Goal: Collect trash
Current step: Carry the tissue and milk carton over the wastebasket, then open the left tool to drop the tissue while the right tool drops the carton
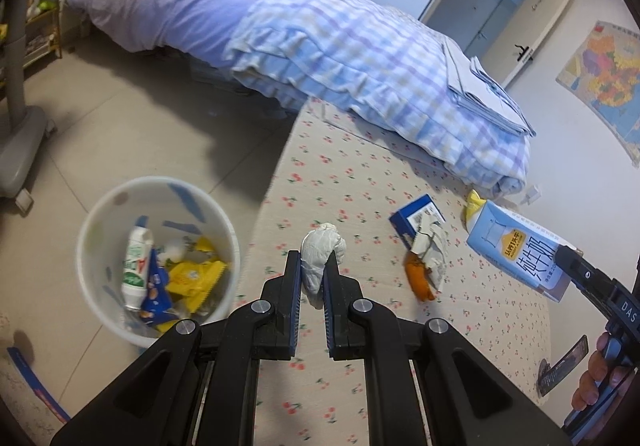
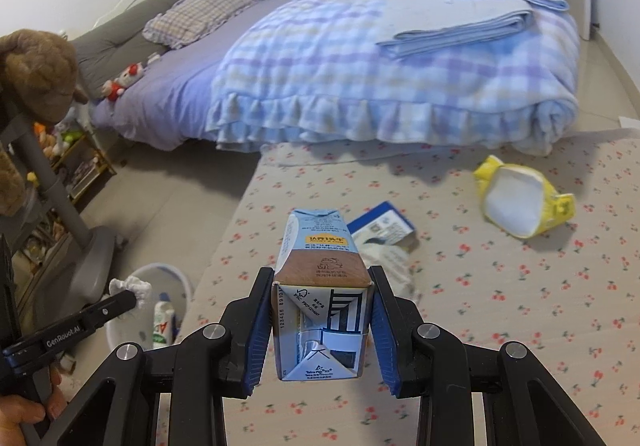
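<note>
Beside the mat's left edge, the left gripper is clamping a crumpled tissue, the bin lying left, nearer than for the right gripper, which is squeezing a milk carton.

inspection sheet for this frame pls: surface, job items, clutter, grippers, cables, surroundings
surface: cherry-print mat on tiled floor, beside the bed.
job's things: tissue wad and milk carton both held; white bin on the floor left of the mat, already partly filled with wrappers.
clutter: blue box, crumpled paper, orange scrap and yellow pouch lie loose on the mat.
grippers: left hand-held gripper shut on the tissue wad; right hand-held gripper shut on the milk carton.
cables: nothing seen.
surroundings: folded sheets on the bed, wall map, plush toy.
</note>
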### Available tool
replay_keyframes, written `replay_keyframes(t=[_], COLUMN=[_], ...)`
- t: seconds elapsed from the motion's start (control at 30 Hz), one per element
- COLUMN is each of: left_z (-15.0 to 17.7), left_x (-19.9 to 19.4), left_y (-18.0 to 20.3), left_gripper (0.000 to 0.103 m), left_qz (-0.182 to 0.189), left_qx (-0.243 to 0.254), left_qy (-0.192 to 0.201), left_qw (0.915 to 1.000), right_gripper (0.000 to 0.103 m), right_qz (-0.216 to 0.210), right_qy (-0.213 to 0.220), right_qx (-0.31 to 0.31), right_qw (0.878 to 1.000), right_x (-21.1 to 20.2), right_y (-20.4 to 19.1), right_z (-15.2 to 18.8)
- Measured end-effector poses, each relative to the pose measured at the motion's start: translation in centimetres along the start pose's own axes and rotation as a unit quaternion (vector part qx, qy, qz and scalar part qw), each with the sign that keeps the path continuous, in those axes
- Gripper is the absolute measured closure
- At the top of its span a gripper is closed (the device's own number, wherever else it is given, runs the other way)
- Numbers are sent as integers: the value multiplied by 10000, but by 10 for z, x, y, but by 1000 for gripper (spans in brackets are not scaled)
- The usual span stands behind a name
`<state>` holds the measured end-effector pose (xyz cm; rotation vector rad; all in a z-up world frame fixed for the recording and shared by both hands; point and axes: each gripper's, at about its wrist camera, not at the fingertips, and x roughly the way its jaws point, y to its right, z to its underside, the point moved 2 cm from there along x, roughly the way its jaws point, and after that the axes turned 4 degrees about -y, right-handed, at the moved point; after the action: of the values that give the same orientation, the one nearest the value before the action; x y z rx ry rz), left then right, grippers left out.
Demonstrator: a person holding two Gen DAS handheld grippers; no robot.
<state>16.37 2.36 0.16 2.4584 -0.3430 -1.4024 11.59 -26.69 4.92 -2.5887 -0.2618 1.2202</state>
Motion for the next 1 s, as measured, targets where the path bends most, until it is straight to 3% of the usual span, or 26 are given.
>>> replay_keyframes(t=[0.5,0.87,1.0], left_z=[7,6,3], left_x=[-29,-29,-23], left_y=[-80,-130,-144], left_gripper=[93,93,88], left_qz=[-419,-633,-835], left_qx=[-474,-733,-807], left_qy=[176,215,154], left_qw=[9978,9951,9931], right_gripper=[63,63,63], right_qz=[-562,-867,-941], right_qy=[-237,-530,-634], right_qx=[-501,-748,-778], right_qw=[9969,9920,9905], right_x=[37,82,98], right_y=[-81,-134,-145], right_z=[16,28,32])
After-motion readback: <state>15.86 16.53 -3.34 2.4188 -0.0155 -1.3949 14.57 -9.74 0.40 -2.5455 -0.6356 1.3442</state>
